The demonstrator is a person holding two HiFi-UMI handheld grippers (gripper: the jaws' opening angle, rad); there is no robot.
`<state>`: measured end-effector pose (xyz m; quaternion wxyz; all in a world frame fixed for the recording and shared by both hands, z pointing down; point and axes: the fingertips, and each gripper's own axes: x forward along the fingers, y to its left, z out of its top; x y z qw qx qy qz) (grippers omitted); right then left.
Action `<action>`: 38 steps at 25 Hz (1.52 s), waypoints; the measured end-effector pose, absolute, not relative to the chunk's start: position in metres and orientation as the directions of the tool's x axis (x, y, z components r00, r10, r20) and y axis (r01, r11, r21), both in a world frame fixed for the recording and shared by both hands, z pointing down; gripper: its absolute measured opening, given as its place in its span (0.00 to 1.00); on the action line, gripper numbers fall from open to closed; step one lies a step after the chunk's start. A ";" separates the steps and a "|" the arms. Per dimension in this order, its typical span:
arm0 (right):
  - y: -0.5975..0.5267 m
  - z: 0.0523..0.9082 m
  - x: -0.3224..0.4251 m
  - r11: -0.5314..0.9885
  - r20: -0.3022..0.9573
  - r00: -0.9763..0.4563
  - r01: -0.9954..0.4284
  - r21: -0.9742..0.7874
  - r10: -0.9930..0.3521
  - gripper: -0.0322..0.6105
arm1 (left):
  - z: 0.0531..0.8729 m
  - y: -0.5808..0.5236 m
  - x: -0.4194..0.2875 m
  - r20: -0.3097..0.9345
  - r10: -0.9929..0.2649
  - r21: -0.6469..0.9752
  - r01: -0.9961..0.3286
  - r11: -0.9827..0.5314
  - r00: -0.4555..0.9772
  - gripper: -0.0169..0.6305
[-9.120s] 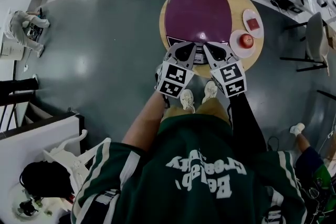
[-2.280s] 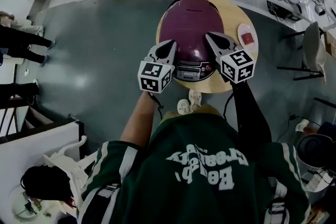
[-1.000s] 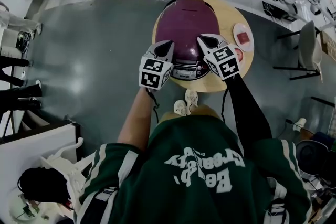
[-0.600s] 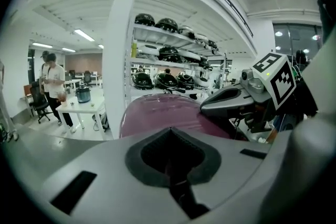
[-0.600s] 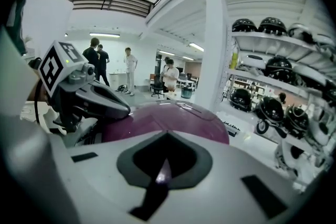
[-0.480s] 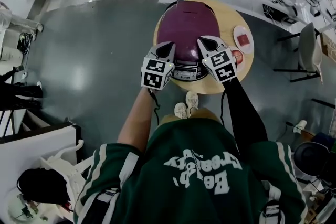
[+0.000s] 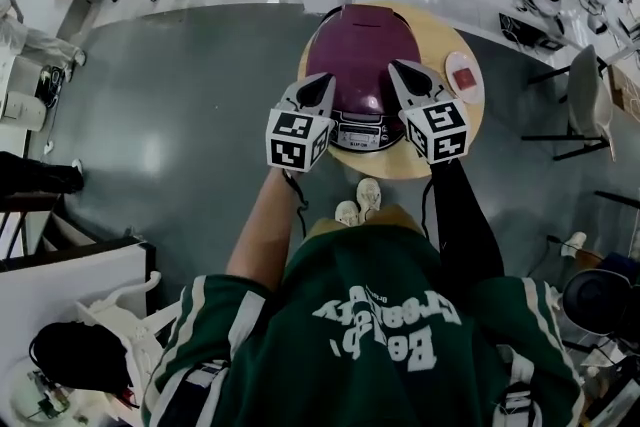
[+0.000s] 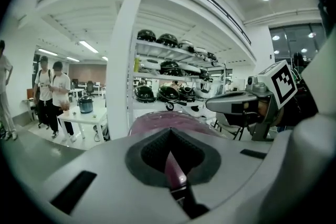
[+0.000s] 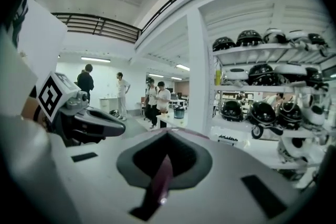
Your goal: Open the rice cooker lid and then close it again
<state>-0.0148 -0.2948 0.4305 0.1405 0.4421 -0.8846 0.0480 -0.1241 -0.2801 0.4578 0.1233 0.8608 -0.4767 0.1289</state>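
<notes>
Two tools: left gripper (image 7: 322, 83) and right gripper (image 7: 397, 70), jaws pressed together, holding nothing.
Place: over the front of the rice cooker (image 7: 358, 40).
Why: maybe to reach the lid's button.
Lid: down, on the round table (image 7: 462, 130).

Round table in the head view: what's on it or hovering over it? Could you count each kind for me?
Rice cooker: 1
Plate: 1
Red item on the plate: 1
Claws over the cooker, left claw and right claw: 2
Total: 5
</notes>
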 end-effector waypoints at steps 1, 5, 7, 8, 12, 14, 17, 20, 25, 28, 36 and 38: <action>-0.292 0.424 -0.014 0.592 0.272 -0.561 -0.805 0.042 -0.782 0.05 | 0.451 -0.279 -0.125 0.324 -0.793 0.085 -0.851 -0.518 0.515 0.03; -0.280 0.404 -0.011 0.554 0.214 -0.533 -0.831 0.054 -0.819 0.05 | 0.422 -0.274 -0.131 0.260 -0.815 0.055 -0.850 -0.523 0.518 0.03; -0.273 0.395 -0.009 0.541 0.188 -0.523 -0.839 0.056 -0.831 0.05 | 0.408 -0.270 -0.132 0.232 -0.822 0.038 -0.849 -0.526 0.520 0.03; -0.270 0.391 -0.008 0.535 0.176 -0.519 -0.843 0.057 -0.836 0.05 | 0.401 -0.268 -0.132 0.215 -0.826 0.034 -0.849 -0.527 0.521 0.03; -0.257 0.374 0.000 0.519 0.135 -0.508 -0.852 0.068 -0.851 0.05 | 0.375 -0.261 -0.130 0.155 -0.840 0.022 -0.851 -0.524 0.521 0.03; -0.251 0.365 0.004 0.515 0.116 -0.505 -0.854 0.075 -0.855 0.05 | 0.363 -0.258 -0.129 0.131 -0.847 0.012 -0.855 -0.519 0.516 0.03; -0.244 0.355 0.010 0.510 0.089 -0.503 -0.857 0.079 -0.860 0.05 | 0.347 -0.254 -0.125 0.094 -0.850 0.007 -0.854 -0.521 0.519 0.03; -0.242 0.349 0.013 0.508 0.071 -0.503 -0.857 0.084 -0.861 0.05 | 0.338 -0.251 -0.121 0.079 -0.845 0.001 -0.848 -0.530 0.528 0.03; -0.241 0.351 0.014 0.507 0.074 -0.502 -0.858 0.088 -0.862 0.05 | 0.334 -0.249 -0.122 0.073 -0.847 -0.005 -0.849 -0.528 0.526 0.03; -0.240 0.353 0.013 0.497 0.088 -0.490 -0.858 0.128 -0.867 0.05 | 0.336 -0.249 -0.121 0.072 -0.847 0.002 -0.849 -0.528 0.527 0.03; -0.240 0.352 0.017 0.493 0.076 -0.488 -0.862 0.118 -0.870 0.06 | 0.344 -0.249 -0.117 0.081 -0.847 0.008 -0.850 -0.527 0.526 0.03; -0.240 0.351 0.018 0.493 0.074 -0.487 -0.862 0.116 -0.870 0.05 | 0.344 -0.249 -0.118 0.081 -0.848 0.009 -0.851 -0.525 0.524 0.03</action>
